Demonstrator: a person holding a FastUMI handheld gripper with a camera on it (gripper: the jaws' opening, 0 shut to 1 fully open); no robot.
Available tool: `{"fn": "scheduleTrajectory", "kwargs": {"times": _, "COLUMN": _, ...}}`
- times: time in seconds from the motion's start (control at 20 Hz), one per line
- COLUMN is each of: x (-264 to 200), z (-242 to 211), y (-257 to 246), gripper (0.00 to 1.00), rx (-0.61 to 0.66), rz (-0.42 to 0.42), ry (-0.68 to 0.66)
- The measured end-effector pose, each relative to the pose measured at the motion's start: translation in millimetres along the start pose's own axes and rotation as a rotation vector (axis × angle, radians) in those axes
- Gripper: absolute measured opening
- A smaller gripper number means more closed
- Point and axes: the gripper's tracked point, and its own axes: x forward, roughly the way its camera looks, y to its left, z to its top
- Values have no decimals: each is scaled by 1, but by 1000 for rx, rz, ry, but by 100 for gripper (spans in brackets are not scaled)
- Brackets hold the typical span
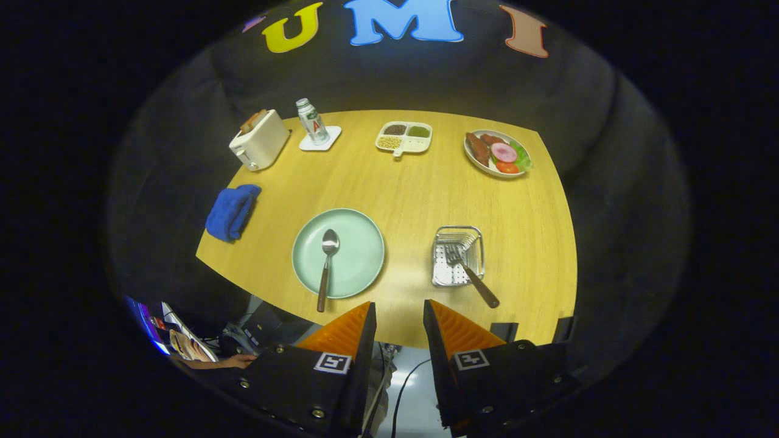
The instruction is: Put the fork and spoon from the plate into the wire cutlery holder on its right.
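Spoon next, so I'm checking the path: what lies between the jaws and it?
Only bare table and the plate rim under the spoon, in the gripper view. The open gripper holds nothing.

The gripper (398,310) hangs above the near edge of the table (426,194), held high. Its two fingers (347,331) stand parted, with nothing between them.

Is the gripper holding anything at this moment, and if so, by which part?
Nothing is held. The gripper is open, fingers apart and high above the table; the spoon lies on the plate, the fork in the wire holder.
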Motion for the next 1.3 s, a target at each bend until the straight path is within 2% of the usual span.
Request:
{"fn": "scheduleTrajectory", "kwargs": {"times": 0.2, "x": 17, "z": -19, "y": 47, "gripper": 47, "rx": -54, "rz": 44, "ry": -23}}
{"fn": "scheduleTrajectory", "kwargs": {"times": 0.5, "x": 37, "z": -40, "y": 90, "gripper": 47, "rx": -156, "rz": 46, "ry": -48}}
{"fn": "scheduleTrajectory", "kwargs": {"times": 0.7, "x": 58, "z": -53, "y": 100, "gripper": 47, "rx": -157, "rz": 33, "ry": -31}}
{"fn": "scheduleTrajectory", "kwargs": {"times": 0.95, "x": 85, "z": -77, "y": 116, "gripper": 47, "rx": -56, "rz": 75, "ry": 66}}
{"fn": "scheduleTrajectory", "kwargs": {"times": 1.1, "x": 105, "z": -79, "y": 108, "gripper": 47, "rx": -70, "rz": 34, "ry": 83}}
{"fn": "scheduleTrajectory", "kwargs": {"times": 1.3, "x": 127, "z": -93, "y": 111, "gripper": 47, "rx": -51, "rz": 20, "ry": 152}}
